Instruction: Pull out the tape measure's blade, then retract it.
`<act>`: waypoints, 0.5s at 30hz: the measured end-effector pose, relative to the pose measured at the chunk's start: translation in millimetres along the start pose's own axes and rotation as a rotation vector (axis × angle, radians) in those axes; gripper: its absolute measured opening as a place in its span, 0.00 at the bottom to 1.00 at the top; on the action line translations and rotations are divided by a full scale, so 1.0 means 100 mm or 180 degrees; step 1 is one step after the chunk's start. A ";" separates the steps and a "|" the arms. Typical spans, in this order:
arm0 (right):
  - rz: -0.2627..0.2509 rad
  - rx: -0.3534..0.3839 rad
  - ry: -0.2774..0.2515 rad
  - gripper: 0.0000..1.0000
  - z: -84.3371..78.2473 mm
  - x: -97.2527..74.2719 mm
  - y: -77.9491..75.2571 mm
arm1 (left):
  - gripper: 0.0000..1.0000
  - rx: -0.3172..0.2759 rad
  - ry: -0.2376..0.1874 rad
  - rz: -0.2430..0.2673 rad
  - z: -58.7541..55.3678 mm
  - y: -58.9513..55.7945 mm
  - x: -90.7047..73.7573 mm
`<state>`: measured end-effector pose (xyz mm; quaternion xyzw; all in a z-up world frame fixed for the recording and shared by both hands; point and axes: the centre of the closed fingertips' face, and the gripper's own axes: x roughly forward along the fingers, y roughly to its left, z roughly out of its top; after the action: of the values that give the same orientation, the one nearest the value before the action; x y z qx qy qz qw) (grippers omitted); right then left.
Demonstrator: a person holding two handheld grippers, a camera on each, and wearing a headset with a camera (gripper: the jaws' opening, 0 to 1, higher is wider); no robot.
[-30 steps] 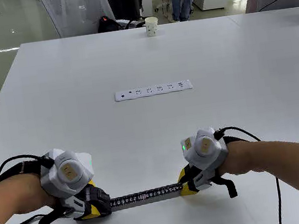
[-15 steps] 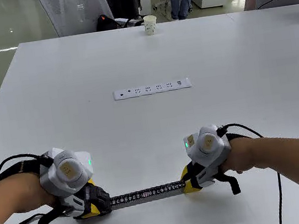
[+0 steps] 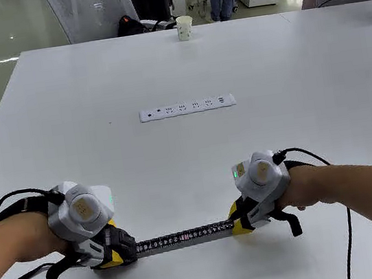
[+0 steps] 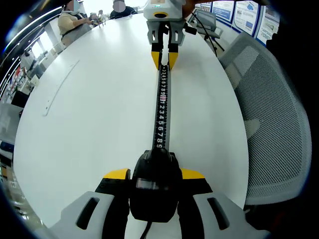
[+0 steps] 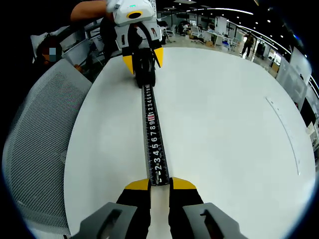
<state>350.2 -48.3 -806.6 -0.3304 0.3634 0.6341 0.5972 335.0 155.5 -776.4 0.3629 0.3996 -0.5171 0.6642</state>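
Observation:
My left gripper is shut on the black tape measure case near the table's front edge; in the left gripper view the case sits between the yellow-tipped jaws of my left gripper. The dark blade with white numbers runs rightward over the table to my right gripper, which is shut on its end. In the right gripper view the blade stretches from my right gripper to the case. In the left gripper view the blade leads to the right gripper.
A white power strip lies mid-table and a paper cup stands at the far edge. A grey mesh chair is beside the table edge. People stand beyond the table. Cables trail from both grippers.
The right gripper has moved further right with the blade's end, so more blade shows. The left gripper and case have stayed put.

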 end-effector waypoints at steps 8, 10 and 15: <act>0.0005 0.0007 0.0016 0.09 -0.05 -0.03 -0.02 | 0.31 -0.0008 0.0002 0.0004 0.00 0.00 0.00; 0.0000 0.0013 0.0017 0.09 -0.06 -0.03 -0.02 | 0.31 -0.0007 0.0000 0.0007 0.01 0.00 0.00; -0.0004 0.0020 0.0025 0.09 -0.09 -0.05 -0.02 | 0.31 -0.0005 0.0002 0.0003 0.01 0.00 0.00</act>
<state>352.6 -58.0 -807.2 -0.3312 0.3675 0.6312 0.5973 335.3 154.9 -775.9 0.3627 0.4000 -0.5164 0.6646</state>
